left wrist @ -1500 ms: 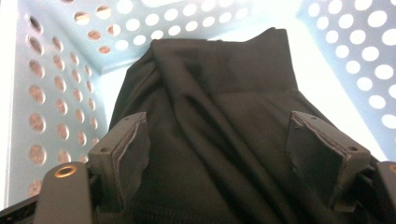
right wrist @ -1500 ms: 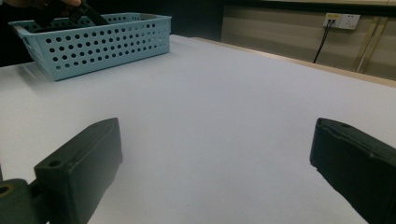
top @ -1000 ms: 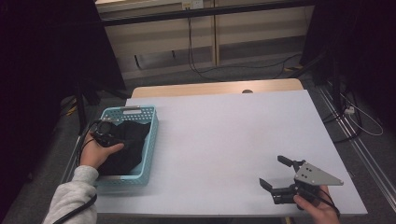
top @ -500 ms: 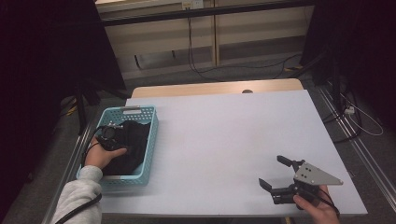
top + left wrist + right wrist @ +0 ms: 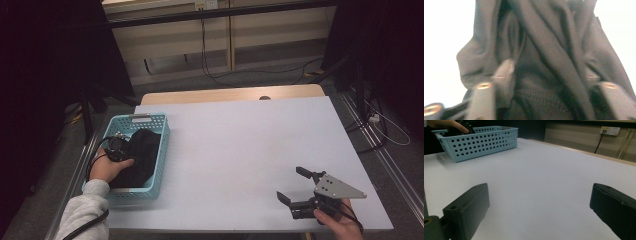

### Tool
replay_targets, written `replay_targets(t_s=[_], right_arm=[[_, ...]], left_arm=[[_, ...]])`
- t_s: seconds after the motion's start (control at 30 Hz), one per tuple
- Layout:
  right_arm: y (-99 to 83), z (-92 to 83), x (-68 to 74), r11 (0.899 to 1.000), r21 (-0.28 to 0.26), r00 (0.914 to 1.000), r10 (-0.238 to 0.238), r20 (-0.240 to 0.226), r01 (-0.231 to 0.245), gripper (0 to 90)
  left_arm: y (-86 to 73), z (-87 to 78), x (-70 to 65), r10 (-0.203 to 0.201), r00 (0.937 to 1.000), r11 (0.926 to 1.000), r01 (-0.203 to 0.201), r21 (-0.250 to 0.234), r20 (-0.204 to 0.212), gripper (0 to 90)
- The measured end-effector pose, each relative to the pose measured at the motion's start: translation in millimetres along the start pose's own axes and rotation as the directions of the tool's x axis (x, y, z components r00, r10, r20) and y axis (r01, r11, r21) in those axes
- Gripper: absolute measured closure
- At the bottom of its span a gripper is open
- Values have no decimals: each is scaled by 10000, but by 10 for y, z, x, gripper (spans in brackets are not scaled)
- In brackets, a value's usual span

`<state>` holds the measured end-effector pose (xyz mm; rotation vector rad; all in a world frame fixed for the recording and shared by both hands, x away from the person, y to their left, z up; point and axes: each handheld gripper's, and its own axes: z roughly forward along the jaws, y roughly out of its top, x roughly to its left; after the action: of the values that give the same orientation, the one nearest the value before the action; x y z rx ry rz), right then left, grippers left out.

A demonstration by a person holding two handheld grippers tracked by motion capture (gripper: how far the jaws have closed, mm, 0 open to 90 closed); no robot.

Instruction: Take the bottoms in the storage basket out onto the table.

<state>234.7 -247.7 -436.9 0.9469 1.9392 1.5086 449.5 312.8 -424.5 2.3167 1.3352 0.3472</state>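
Observation:
A light blue perforated basket point(image 5: 150, 119) stands at the table's left edge with a black cloth point(image 5: 145, 150) lying in it. My left gripper point(image 5: 120, 146) reaches down into the basket onto the cloth, its tips buried in the fabric. In the left gripper view its jaws have just been closing, and the black cloth point(image 5: 544, 37) is bunched in folds between them around the left gripper point(image 5: 547, 72). My right gripper point(image 5: 291, 184) rests near the front right of the white table, open. In its own view the right gripper point(image 5: 540, 195) holds nothing between the jaws.
The white table top point(image 5: 240, 145) stretches between the basket and the right gripper. The basket point(image 5: 481, 142) appears far off at upper left in the right gripper view, with a hand above it. Cables and dark stands surround the table.
The left hand has shifted slightly farther into the basket over the cloth. The right gripper has stayed where it was.

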Motion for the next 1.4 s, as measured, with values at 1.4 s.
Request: replay_targets(t_s=[1.4], right_arm=[[-2, 4, -12, 10000, -26, 10000, 58, 9, -58, 22]], left_arm=[[926, -1429, 19, -611, 9955, 9826, 729, -1708, 731, 787]])
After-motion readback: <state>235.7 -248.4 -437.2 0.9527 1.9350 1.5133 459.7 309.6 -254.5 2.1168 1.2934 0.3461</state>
